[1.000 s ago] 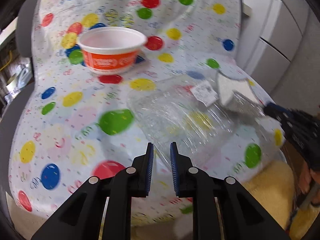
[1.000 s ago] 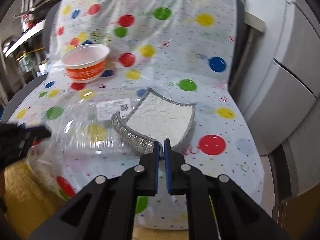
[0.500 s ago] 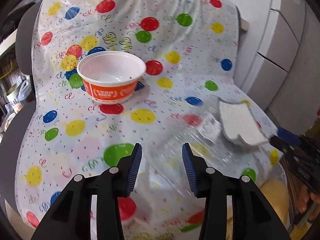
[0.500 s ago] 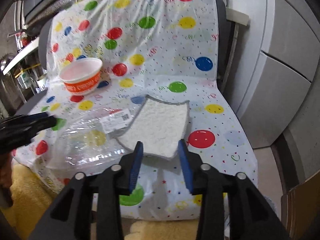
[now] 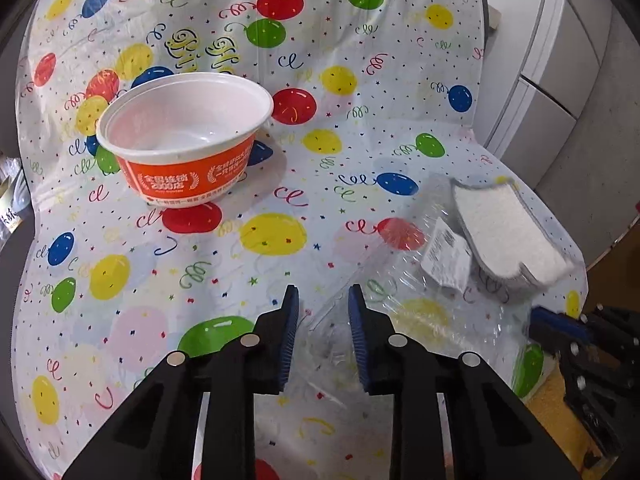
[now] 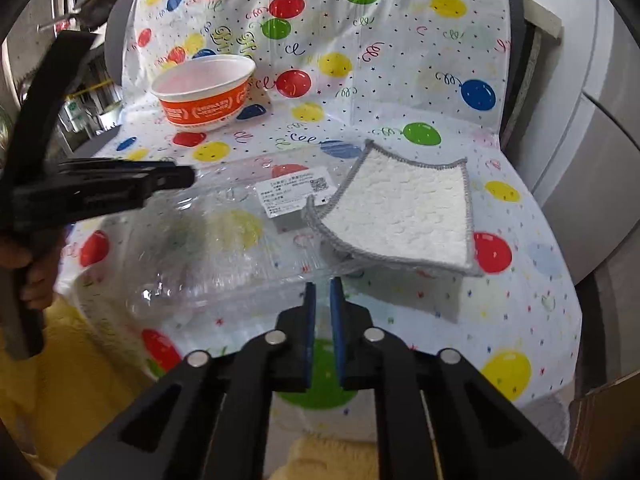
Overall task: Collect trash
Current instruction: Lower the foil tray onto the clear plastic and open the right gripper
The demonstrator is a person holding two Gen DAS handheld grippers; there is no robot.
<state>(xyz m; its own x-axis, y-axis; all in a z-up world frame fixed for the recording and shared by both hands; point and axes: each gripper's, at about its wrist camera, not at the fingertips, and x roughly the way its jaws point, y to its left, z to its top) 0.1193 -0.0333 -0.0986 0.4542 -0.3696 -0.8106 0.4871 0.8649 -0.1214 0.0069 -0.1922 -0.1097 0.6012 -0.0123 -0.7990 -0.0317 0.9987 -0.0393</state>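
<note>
Clear plastic clamshell container (image 6: 224, 240) lies on the balloon-print cover (image 6: 400, 60) draped over a chair seat, toward the seat's front edge. A white printed label (image 6: 298, 196) sits on its top. A white cloth with grey stitched border (image 6: 404, 216) rests partly on the container's right end, its near corner lifted off the seat.

Right gripper (image 6: 322, 292) is level, at the container's front rim; its blue-padded fingers (image 6: 310, 320) stand nearly together with a narrow gap, the thin clear rim at their tips. Whether they actually pinch the rim cannot be told.

Left gripper (image 5: 319, 300) points over the container's left end, fingers (image 5: 290, 332) moderately apart, holding nothing, the clear plastic showing between them. In the right view the same gripper (image 6: 176, 174) reaches in from the left, a hand (image 6: 30, 268) on its handle.

Orange and white paper bowl (image 5: 184, 144) stands upright at the back left of the seat, well apart from the container. Between them is open cover. Grey cabinet fronts (image 6: 600, 100) stand close on the right; yellow fleece (image 6: 80, 360) lies below the seat's front edge.
</note>
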